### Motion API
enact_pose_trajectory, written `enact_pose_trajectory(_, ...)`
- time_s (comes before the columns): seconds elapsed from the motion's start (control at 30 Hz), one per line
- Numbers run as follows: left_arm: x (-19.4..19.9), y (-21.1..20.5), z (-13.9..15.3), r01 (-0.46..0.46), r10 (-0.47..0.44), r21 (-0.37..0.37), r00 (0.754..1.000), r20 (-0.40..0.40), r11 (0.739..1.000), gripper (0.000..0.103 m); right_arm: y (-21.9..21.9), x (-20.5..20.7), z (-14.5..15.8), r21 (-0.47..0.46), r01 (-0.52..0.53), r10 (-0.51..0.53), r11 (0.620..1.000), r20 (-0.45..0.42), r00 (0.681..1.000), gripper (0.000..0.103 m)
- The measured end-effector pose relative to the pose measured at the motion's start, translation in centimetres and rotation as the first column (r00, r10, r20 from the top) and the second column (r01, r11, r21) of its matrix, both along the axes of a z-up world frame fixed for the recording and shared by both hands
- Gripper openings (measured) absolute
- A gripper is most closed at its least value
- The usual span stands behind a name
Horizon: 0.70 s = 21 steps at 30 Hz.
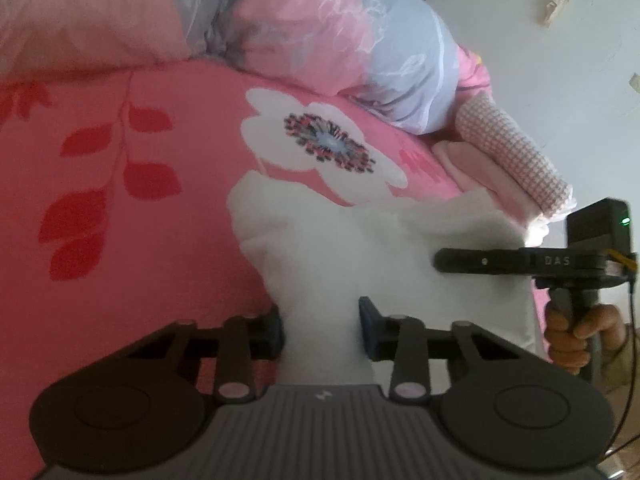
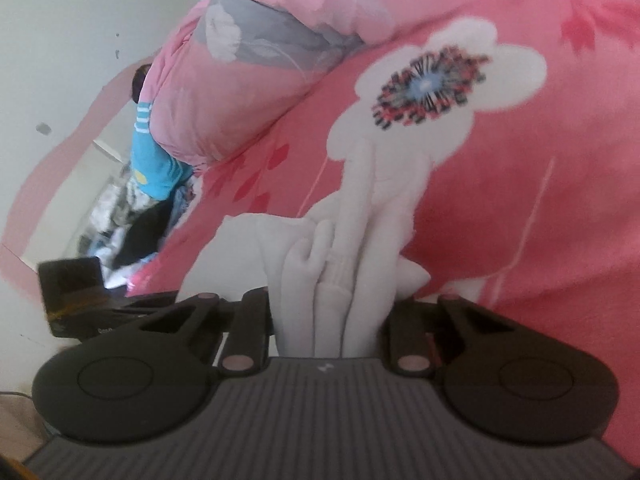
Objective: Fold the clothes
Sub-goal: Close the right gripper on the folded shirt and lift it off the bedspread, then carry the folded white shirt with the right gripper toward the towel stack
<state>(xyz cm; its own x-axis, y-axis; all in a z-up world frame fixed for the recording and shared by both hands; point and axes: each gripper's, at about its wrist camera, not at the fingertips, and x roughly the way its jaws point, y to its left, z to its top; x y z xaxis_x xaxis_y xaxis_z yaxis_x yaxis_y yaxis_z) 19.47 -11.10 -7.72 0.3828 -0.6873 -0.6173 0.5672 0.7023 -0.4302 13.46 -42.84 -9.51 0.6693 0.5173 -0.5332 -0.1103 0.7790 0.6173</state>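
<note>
White garment edge pinched, both grippers

Black 2-finger left gripper on a ribbed grey body; right gripper alike — its side marked "DAS", green light, yellow cable.

"DAS" in pale letters on side of right gripper; nothing else legible.
</note>
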Motion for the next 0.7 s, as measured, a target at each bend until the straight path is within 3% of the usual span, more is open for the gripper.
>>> enact_pose_trajectory(0.23,-4.2,0.5,4.7,-0.016,0.016,0.002,0.987,0.16,1.0,0.03,2.9,-4.2,6.0,-0.19,0.031,-0.004,0.981,0.143,0.99,0.018)
enact_pose_trajectory(0.43,-10.4,0.3,8.8,-0.011,0.003,0.021,0.941,0.338,1.0,0.029,4.8,-10.1,10.2,-0.297,0.105,-0.022,0.949,0.271,0.962,0.018)
enact_pose_trajectory(0.7,-17.3,-0.6,13.1,0.025,-0.024,0.005,0.895,0.444,1.0,0.027,5.3,-17.9,13.9,-0.318,0.223,-0.078,0.921,0.412,0.908,0.017)
